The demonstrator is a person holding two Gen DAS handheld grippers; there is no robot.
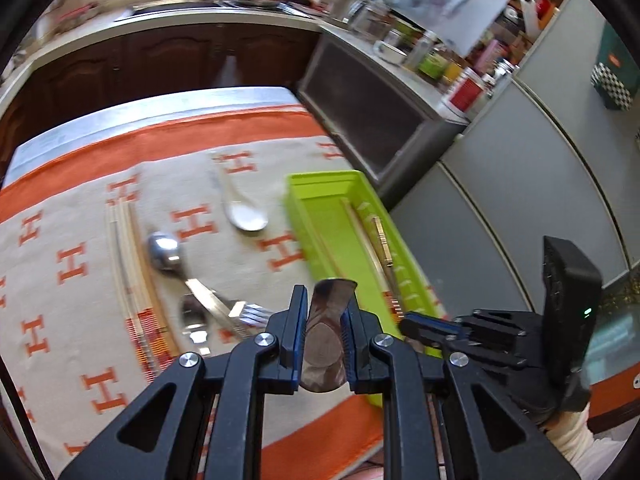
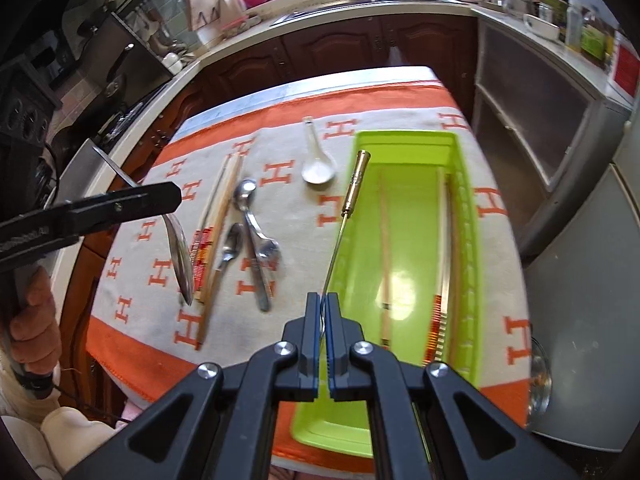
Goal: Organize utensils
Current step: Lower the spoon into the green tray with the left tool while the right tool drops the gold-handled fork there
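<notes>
Left wrist view first: we see our left gripper (image 1: 324,320) clenched on a large metal spoon (image 1: 326,344), lifted above the patterned cloth (image 1: 80,280). Our right gripper (image 2: 323,316) pinches a thin gold-handled utensil (image 2: 352,188) over the near left rim of the green tray (image 2: 464,216), which holds chopsticks (image 2: 442,264). Farther out lie spoons, a fork (image 2: 264,256) and a white ceramic spoon (image 2: 318,168).

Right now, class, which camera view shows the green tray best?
The right wrist view: the green tray shows nearly whole, with chopsticks inside, though the right gripper hides its near end. The left wrist view shows the tray slanted, blurred, its near end behind the left gripper.
</notes>
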